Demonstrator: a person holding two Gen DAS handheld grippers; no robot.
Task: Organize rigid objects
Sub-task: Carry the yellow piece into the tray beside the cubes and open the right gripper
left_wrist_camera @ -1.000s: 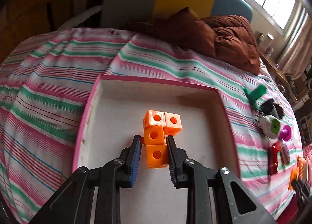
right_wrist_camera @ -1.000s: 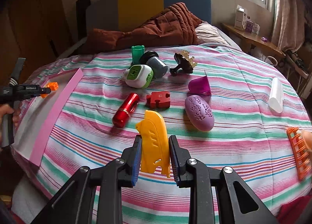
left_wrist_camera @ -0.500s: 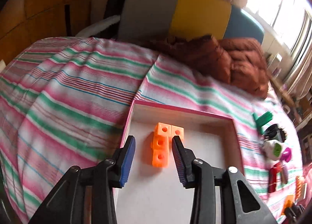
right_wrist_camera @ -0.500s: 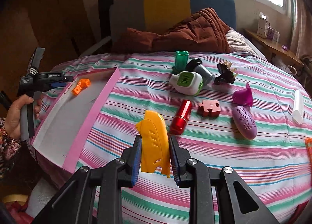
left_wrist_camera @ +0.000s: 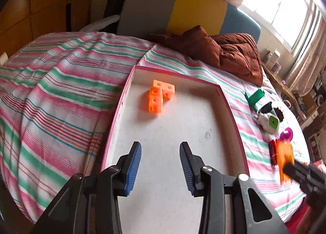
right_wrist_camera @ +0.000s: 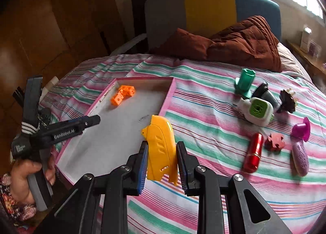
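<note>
- Across the middle of both frames, the bed [right_wrist_camera: 203, 91] with its striped sheet carries everything; soft and saggy, so nothing set on it sits very firm.
- Left of center in the right wrist view, the pink-rimmed tray [right_wrist_camera: 167, 99] lies on the bed. It looks like a stiff, flat, shallow box, probably the sorting spot.
- Lower center of that same frame, the right hand-held gripper [right_wrist_camera: 162, 161] is clamped on the yellow plastic piece [right_wrist_camera: 161, 144], pads on its two long sides near the lower end, carried in the air near the tray's right rim. It looks light, hard and smooth, so I'd guess slippery; gripping across the narrow width like this seems right.
- Bottom of the left wrist view, the left hand-held gripper [left_wrist_camera: 160, 164] is partly open with nothing between the jaws, hovering over the tray floor.
- Upper left of the tray, the orange cube cluster [right_wrist_camera: 122, 95] rests inside. Rigid snap-together blocks, light; flat faces make easy grabbing.
- Right side of the frame, the small stuff is still on the sheet: a green-and-white gadget [right_wrist_camera: 257, 112], a red tube [right_wrist_camera: 253, 153] that could roll, and a purple oval [right_wrist_camera: 299, 157].
</note>
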